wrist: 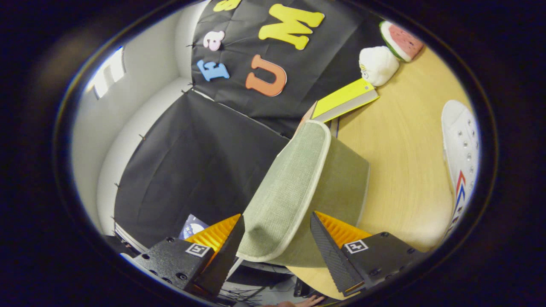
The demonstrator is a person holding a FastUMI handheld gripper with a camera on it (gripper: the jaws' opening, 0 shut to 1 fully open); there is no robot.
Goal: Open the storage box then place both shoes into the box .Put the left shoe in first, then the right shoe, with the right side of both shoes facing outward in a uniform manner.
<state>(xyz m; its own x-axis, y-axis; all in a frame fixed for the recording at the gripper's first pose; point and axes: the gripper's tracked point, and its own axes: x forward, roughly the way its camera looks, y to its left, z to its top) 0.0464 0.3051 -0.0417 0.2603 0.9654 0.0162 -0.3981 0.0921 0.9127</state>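
1. The hand-held gripper (276, 238) is tilted hard to one side, so the counter and the booth wall look slanted. Its two fingers stand moderately wide apart, with the lid's lower edge between them.
2. Between the fingers sits the sage-green woven fabric lid (283, 192) of the storage box, trimmed with pale piping. One finger (230, 247) lies right against the lid's textured face; the other finger (330, 251) is close beside the smoother side, and whether it touches cannot be told. So a firm clamp on the lid cannot be confirmed.
3. The lid is raised and stands up from the box, running away from the fingers toward the wall. The olive-green fabric storage box (347, 183) is seen just behind the lid, resting on the light wooden counter (405, 170).
4. Below the fingers, part of a person's hand (309, 302) shows at the counter's near edge.
5. Off to the side of the box, well apart from it, a white canvas lace-up shoe with red and blue stripes (463, 157) lies on the counter.
6. Beyond the lid's far end lies a flat yellow-green board with an orange edge (343, 100).
7. Farther still, near the wall, sit a white round plush toy (377, 65) and a watermelon-slice plush (403, 40), touching each other.
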